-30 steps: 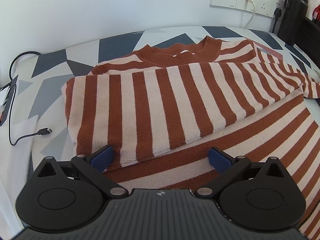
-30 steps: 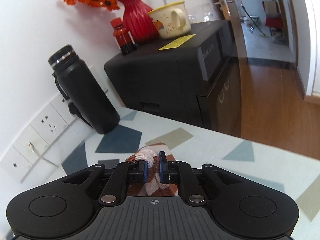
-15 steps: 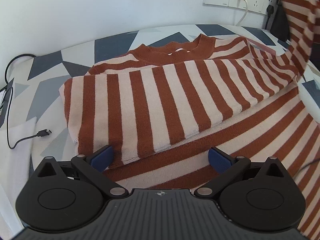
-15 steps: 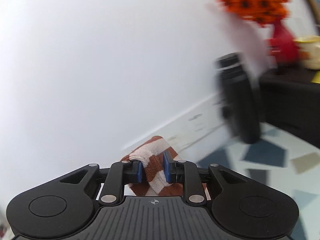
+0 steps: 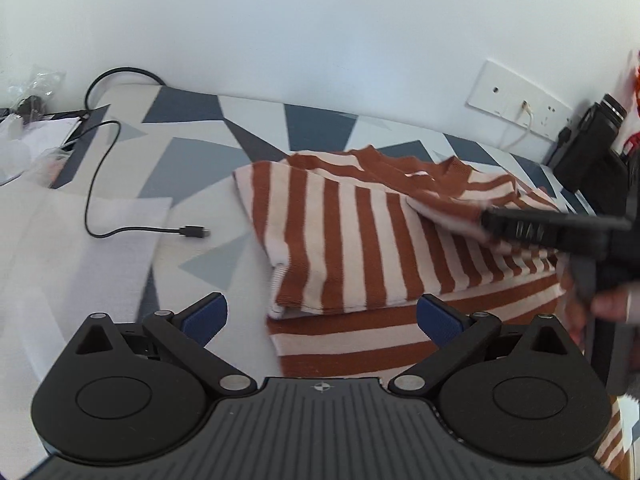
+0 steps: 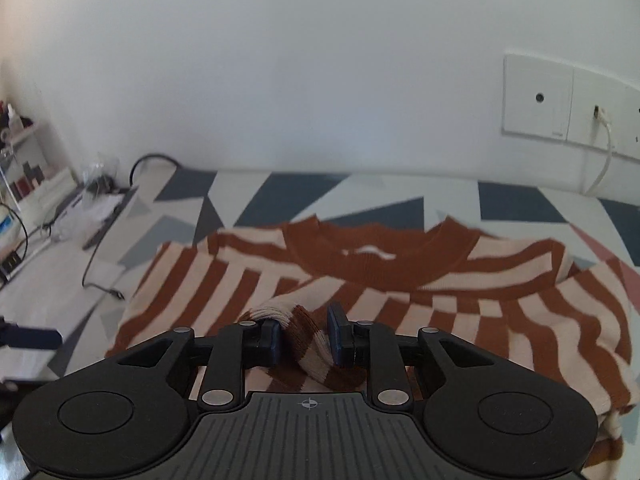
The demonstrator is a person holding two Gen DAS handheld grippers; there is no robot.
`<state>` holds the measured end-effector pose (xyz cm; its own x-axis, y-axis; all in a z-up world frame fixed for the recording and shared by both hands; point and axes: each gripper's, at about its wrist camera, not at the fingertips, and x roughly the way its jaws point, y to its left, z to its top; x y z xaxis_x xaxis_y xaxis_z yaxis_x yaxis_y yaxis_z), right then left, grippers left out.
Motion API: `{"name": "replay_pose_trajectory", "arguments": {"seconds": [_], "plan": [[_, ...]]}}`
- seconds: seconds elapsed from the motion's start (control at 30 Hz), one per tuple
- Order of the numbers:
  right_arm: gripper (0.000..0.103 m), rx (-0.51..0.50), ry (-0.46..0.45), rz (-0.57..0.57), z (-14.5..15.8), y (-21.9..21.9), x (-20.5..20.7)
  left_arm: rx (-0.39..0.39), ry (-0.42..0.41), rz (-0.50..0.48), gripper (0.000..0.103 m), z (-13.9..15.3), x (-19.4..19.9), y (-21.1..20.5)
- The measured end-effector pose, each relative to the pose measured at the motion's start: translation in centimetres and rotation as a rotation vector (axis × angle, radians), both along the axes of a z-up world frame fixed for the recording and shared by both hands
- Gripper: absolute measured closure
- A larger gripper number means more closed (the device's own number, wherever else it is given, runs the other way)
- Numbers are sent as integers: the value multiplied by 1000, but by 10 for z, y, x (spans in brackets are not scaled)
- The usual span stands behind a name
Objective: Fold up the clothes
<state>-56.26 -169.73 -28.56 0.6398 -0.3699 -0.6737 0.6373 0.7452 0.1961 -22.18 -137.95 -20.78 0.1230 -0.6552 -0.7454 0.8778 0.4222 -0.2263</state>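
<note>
**Second Sleeve Fold: Cuff Laid Over Sweater Body**

Left wrist view. Left gripper [image 5: 322,318] spread wide, grasping nothing, held low over the near edge of the striped sweater [image 5: 360,240]. Sweater flat on the geometric-patterned tablecloth [image 5: 192,156], collar toward the wall, one sleeve [image 5: 344,256] folded across the chest with stripes running crosswise to the body. Position probably chosen for pinning or smoothing the hem side without disturbing that fold. Right gripper [image 5: 520,227] entering from the right, low over the chest, blurred. Loose USB cable [image 5: 120,184] well apart on the left; wall socket plate [image 5: 516,100] and black flask [image 5: 592,140] at the far right.

Right wrist view. Right gripper [image 6: 304,340] partly parted around the sleeve cuff [image 6: 308,344]: cuff between the pads, touching the left pad, a slight gap at the right pad. Firm clamping versus loosening: cannot tell. Cuff low over the sweater's chest, below the brown collar [image 6: 380,258], consistent with laying the second sleeve across the body. Remaining, by judgement: release, then folding the body.
</note>
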Motion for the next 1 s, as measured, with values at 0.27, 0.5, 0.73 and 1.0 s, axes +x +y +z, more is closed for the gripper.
{"name": "replay_pose_trajectory", "arguments": {"seconds": [0.27, 0.5, 0.73, 1.0], "plan": [[12, 41, -33, -113, 12, 6, -46, 6, -16, -25, 0, 1, -5, -16], [4, 39, -99, -253, 28, 1, -122, 8, -89, -174, 0, 5, -41, -59], [16, -54, -2, -418, 15, -5, -169, 67, -350, -370, 0, -7, -105, -101], [17, -19, -35, -413, 7, -5, -180, 145, -506, -414, 35, -26, -130, -128]]}}
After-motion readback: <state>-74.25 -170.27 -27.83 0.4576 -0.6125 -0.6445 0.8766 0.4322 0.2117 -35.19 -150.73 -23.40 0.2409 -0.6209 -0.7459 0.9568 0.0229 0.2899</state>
